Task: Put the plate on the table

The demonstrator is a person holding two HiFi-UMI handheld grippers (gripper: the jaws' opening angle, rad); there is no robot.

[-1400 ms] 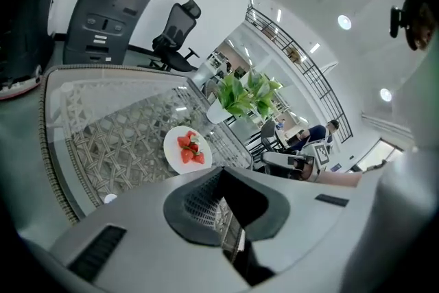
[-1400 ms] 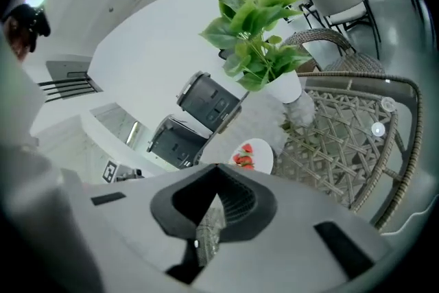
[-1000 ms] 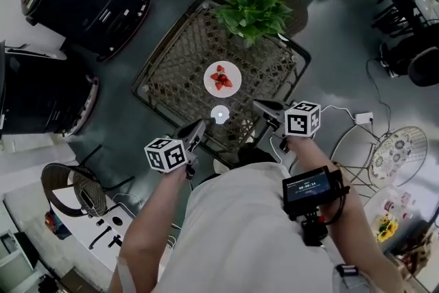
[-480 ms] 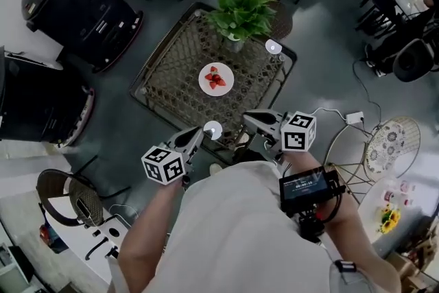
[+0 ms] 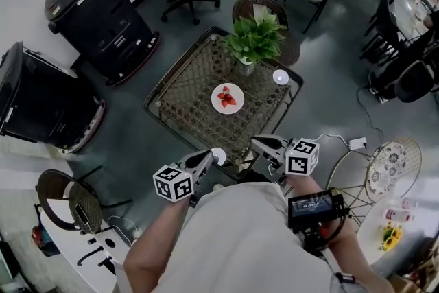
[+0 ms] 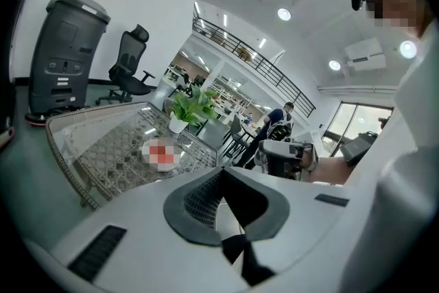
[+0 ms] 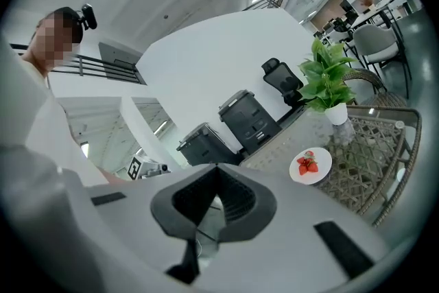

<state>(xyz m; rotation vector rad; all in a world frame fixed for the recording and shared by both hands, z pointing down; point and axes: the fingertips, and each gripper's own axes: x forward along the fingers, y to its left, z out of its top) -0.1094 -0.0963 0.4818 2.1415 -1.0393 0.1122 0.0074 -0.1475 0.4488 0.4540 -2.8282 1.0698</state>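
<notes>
Both tools have drawn back to the near corner of the table (image 5: pixel 192 82); the left tool (image 5: pixel 208 158) and right tool (image 5: pixel 256 143) each have jaws pressed together with nothing between them. The white plate (image 5: pixel 220 106) of strawberries (image 5: pixel 227 98) rests mid-table, well ahead of both tools, near the potted plant (image 5: pixel 257 38).

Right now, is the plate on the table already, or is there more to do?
Done: the plate with strawberries sits on the table, near the potted plant. In hand: nothing; the left gripper and right gripper are both shut and empty, well short of the plate. Left: nothing that I can see.
</notes>
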